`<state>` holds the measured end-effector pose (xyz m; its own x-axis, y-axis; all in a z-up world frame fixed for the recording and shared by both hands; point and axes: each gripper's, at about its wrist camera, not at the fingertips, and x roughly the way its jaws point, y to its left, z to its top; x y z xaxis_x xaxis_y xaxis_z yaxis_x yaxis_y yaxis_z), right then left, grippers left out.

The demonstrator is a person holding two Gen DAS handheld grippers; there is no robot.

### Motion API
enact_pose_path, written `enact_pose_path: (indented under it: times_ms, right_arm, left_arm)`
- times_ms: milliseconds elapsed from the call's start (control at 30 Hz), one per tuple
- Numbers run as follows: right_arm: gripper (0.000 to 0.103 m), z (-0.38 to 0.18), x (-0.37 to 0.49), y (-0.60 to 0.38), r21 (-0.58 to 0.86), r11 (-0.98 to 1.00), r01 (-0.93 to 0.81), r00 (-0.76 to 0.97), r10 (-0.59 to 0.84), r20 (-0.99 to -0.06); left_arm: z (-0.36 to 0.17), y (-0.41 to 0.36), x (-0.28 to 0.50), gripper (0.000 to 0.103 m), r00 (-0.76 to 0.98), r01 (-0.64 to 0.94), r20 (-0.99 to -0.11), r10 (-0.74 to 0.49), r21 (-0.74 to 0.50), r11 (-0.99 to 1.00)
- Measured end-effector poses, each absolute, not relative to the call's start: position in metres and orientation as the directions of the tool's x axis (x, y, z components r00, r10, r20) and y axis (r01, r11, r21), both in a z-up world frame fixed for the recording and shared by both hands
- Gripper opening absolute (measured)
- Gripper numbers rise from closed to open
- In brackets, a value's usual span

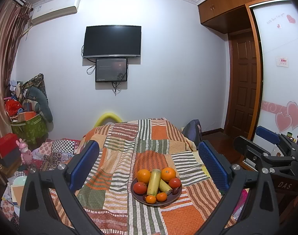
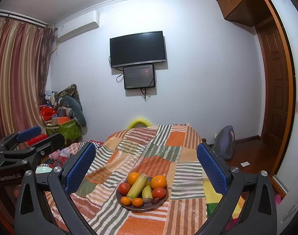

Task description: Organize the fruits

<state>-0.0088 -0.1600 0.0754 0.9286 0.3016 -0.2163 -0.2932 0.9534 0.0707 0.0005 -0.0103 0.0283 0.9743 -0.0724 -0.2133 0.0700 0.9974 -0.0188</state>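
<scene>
A dark round plate (image 1: 173, 197) (image 2: 162, 199) sits on the striped patchwork bedspread (image 1: 113, 176) (image 2: 184, 205). It holds two large oranges (image 1: 143, 175) (image 2: 158, 181), two red tomatoes (image 1: 140, 187) (image 2: 124, 188), two small mandarins (image 1: 151, 199) (image 2: 137, 202), two yellow-green cane sticks (image 1: 154, 182) (image 2: 137, 186) and a dark grape (image 1: 175, 191) (image 2: 155, 200). My left gripper (image 1: 147, 164) is open and empty, above and short of the plate. My right gripper (image 2: 146, 166) is open and empty, likewise held back from the plate. Each gripper shows at the edge of the other's view.
The bed runs toward a white wall with a TV (image 1: 112, 41) and a small screen below it. Clutter, bags and a pink toy (image 1: 25, 152) fill the floor at left. A wardrobe and wooden door (image 1: 245, 82) stand at right, with a blue bag (image 2: 225, 143) beside the bed.
</scene>
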Motion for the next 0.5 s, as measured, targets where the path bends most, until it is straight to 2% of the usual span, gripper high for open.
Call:
enact_pose_path:
  times_ms: [500]
  right_arm:
    - [0.103,0.0758,-0.0083,-0.1602,0.072,0.955,-0.289,0.93,0.298,-0.216]
  left_arm:
    - [0.029,-0.0111,0.0019,0.103,0.973,0.084,-0.214,-0.088,-0.027,0.996]
